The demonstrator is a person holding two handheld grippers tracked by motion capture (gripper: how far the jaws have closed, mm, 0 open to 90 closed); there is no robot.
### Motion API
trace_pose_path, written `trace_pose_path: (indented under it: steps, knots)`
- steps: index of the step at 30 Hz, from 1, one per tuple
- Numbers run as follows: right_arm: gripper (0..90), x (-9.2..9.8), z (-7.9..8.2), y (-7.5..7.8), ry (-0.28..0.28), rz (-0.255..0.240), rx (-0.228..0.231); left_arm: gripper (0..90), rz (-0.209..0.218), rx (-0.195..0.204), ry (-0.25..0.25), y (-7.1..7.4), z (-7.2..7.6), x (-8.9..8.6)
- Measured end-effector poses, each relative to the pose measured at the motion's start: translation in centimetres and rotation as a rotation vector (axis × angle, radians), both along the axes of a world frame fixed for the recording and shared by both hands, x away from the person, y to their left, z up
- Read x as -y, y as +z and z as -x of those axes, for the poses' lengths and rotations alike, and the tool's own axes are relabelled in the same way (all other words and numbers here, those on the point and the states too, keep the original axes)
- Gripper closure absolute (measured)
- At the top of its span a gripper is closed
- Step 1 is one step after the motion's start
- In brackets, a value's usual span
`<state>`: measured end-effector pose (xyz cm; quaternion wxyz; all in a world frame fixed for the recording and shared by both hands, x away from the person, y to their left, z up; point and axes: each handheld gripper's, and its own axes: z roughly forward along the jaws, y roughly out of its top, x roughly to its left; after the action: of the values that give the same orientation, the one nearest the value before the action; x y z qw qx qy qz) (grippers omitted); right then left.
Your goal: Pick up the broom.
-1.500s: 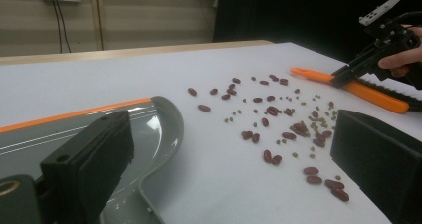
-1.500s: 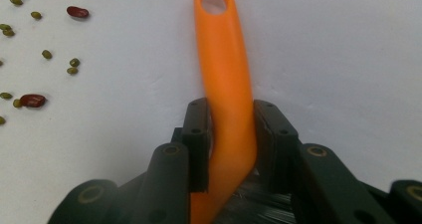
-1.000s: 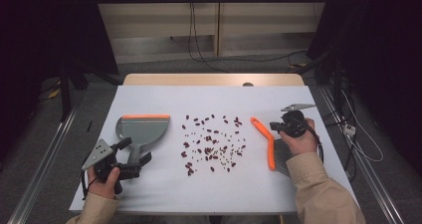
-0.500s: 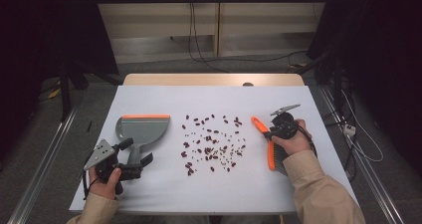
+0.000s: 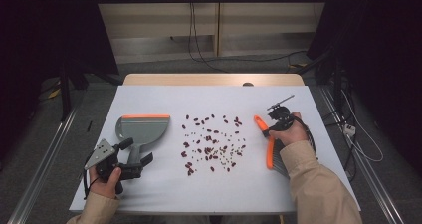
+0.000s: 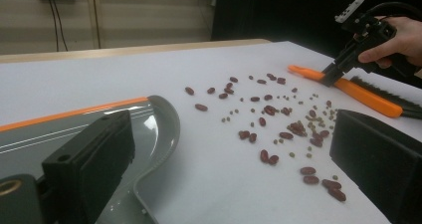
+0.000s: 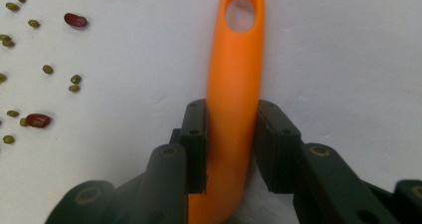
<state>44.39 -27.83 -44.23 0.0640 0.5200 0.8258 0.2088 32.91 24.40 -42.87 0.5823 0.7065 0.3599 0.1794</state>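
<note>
From the high view, a grey dustpan (image 5: 140, 131) with an orange edge lies on the white worktop (image 5: 164, 194), and nothing is in it. Red and green beans (image 5: 211, 144) are spread out in the middle of the worktop, between the dustpan and the orange brush (image 5: 269, 154). The left tongs (image 5: 140, 165) sit by the dustpan's handle, and the right tongs (image 5: 265, 131) are on the brush handle. Dark floor and hanging wires are behind the worktop. In the left gripper view, the left tongs (image 6: 234, 149) are wide apart, with the dustpan's (image 6: 149, 129) edge and the beans (image 6: 278, 124) between them. In the right gripper view, the right tongs (image 7: 231, 144) have just been closing and are clamped on the orange brush (image 7: 234, 99) handle, which lies flat on the worktop (image 7: 348, 59).
</note>
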Motion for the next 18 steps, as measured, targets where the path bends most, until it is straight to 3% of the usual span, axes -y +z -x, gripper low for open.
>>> trace_pose_path:
  steps: [4,12,14,18]
  knots:
    - [69.5,-0.1,0.2,0.1,-0.003,0.005,0.01,3.7,0.0,0.008,0.001,0.2,0.0,0.1]
    - [69.6,0.8,1.4,0.0,-0.031,-0.082,0.097,3.7,0.011,0.013,0.015,0.4,0.2,-0.2]
    - [69.6,1.1,1.9,0.4,-0.043,-0.108,0.128,3.7,0.009,0.016,0.015,0.4,0.2,-0.1]
    - [69.6,2.1,3.2,1.9,-0.06,-0.182,0.262,3.7,0.018,0.024,0.019,0.8,0.2,0.2]
